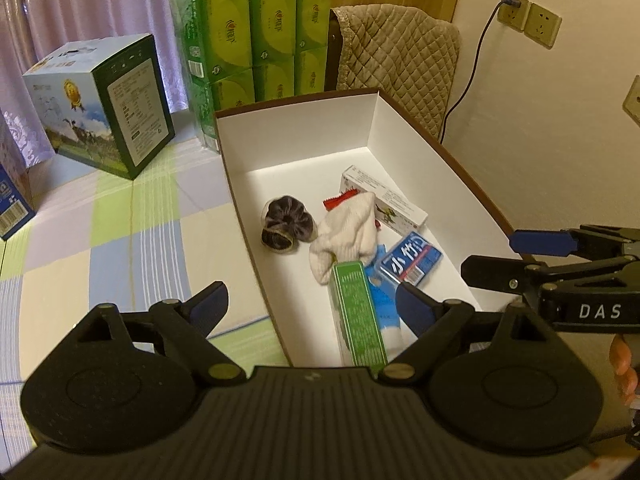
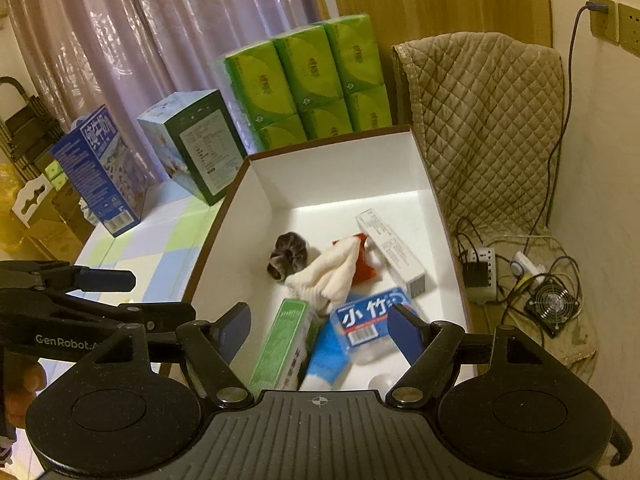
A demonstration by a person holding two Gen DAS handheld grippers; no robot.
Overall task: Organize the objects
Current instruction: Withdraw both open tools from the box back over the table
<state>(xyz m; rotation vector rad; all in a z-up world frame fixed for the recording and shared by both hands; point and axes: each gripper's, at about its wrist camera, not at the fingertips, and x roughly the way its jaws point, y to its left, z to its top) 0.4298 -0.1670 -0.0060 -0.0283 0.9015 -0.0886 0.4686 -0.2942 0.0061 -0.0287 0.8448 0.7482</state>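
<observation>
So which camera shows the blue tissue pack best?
The right wrist view: the tissue pack faces the camera with its label readable, only a corner hidden by a finger. The left wrist view shows it smaller and tilted, lying unobstructed in the box.

left gripper: jaws spread wide, nothing between them, hanging over the near end of the box
right gripper: pokes in from the right edge, fingers apart, empty
white box: open, on a checked cloth
inside: dark scrunchie, cream sock, green carton, blue packet, white carton
behind: green tissue packs
</observation>
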